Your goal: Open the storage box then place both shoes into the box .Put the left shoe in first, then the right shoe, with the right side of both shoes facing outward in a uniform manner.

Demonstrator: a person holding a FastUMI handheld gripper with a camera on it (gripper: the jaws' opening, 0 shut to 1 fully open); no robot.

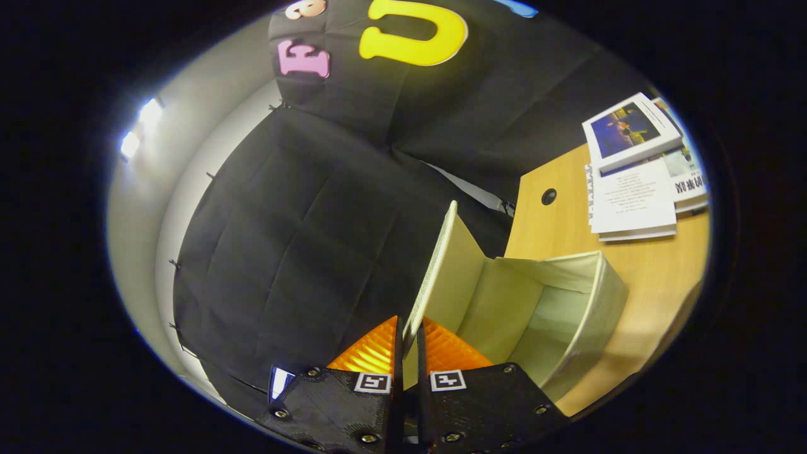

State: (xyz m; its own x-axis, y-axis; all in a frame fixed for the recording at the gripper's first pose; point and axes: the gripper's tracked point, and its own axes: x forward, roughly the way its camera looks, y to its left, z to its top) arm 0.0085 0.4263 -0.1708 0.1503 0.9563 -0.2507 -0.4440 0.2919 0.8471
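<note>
Gripper (pixel 408 340) clamped on lid (pixel 441 271) edge; storage box (pixel 567 315) open just beyond, on table (pixel 567 233).

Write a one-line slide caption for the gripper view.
Gripper shut on the storage box lid, swung up over the open box on the wooden table.

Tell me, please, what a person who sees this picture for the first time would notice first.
First, the lid of the pale storage box, lifted up on edge, with the gripper fingers closed on its rim. Just beyond the fingers, the box stands open on the wooden table, and its inside looks empty. Farther back on the table lies a stack of booklets.
</note>
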